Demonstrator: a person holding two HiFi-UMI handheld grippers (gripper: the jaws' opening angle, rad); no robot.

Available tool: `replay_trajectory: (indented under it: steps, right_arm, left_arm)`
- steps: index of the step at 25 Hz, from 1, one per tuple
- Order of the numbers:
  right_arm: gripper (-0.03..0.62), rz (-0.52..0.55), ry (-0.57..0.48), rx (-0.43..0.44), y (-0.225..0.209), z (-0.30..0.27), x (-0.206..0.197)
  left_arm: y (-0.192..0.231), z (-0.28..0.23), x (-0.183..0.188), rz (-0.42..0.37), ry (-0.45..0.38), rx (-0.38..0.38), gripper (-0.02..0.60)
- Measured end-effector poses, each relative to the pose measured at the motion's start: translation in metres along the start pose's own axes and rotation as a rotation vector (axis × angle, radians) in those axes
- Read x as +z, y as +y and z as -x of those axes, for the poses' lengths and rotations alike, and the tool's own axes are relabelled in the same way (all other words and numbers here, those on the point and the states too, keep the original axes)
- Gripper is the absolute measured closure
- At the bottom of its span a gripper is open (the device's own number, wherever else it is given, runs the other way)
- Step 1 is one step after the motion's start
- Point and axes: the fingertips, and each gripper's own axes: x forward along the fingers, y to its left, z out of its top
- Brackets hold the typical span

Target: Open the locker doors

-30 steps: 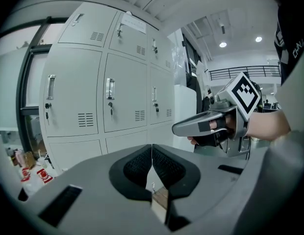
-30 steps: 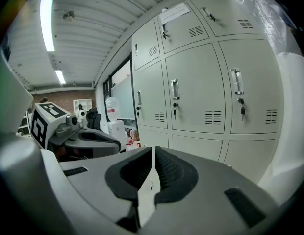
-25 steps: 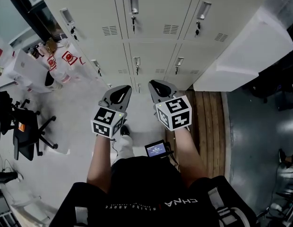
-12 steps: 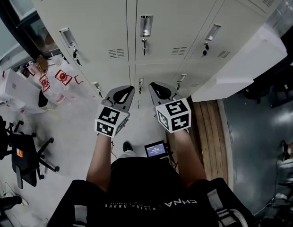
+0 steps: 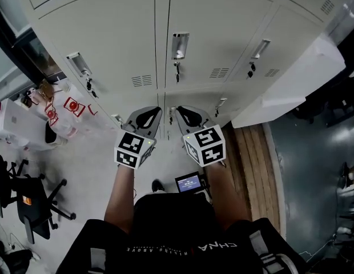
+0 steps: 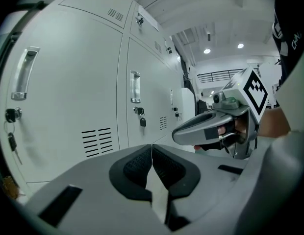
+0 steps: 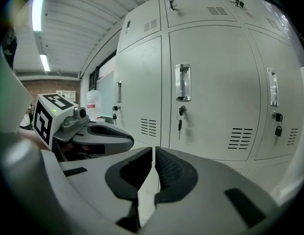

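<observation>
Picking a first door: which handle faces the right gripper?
The middle door's handle, key dangling beneath, directly above the right gripper; the other handles sit off to either side.

**Both grippers closed, side by side**

Your left gripper (image 5: 148, 114) and right gripper (image 5: 187, 113) sit at frame centre in the head view, near each other, tips toward the top edge. Each pair of jaws is pressed together on nothing. Your left forearm (image 5: 121, 196) and right forearm (image 5: 225, 190) rise from the lower edge, roughly parallel.
</observation>
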Motion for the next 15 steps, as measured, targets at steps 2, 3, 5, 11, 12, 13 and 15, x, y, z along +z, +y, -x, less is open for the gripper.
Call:
replay_trajectory:
  steps: [2,3,5,11,12,13,15]
  right_arm:
    - [0.551,0.015,-0.013,0.011,-0.009,-0.003,0.009]
    - [0.551,0.027,-0.017,0.018,-0.014,-0.003,0.013]
    - [0.551,0.046,-0.023,0.03,-0.025,-0.001,0.019]
    - [0.551,0.046,-0.047,0.056,-0.064,0.008,0.034]
    - [0.551,0.03,-0.051,0.062,-0.069,0.009,0.035]
    - [0.552,0.011,-0.055,0.068,-0.073,0.009,0.036]
    - [0.557,-0.015,-0.06,0.08,-0.076,0.008,0.037]
  left_arm:
    - [0.003,-0.01,0.008,0.001,-0.013,0.015,0.561]
    - [0.002,-0.015,0.011,0.005,-0.016,0.022,0.561]
    - [-0.001,-0.024,0.017,0.015,-0.017,0.034,0.561]
    - [-0.008,-0.052,0.042,0.021,-0.04,0.083,0.561]
    - [-0.01,-0.055,0.044,0.016,-0.037,0.086,0.561]
    - [-0.01,-0.057,0.046,0.012,-0.034,0.088,0.561]
    - [-0.01,-0.06,0.047,0.011,-0.023,0.095,0.561]
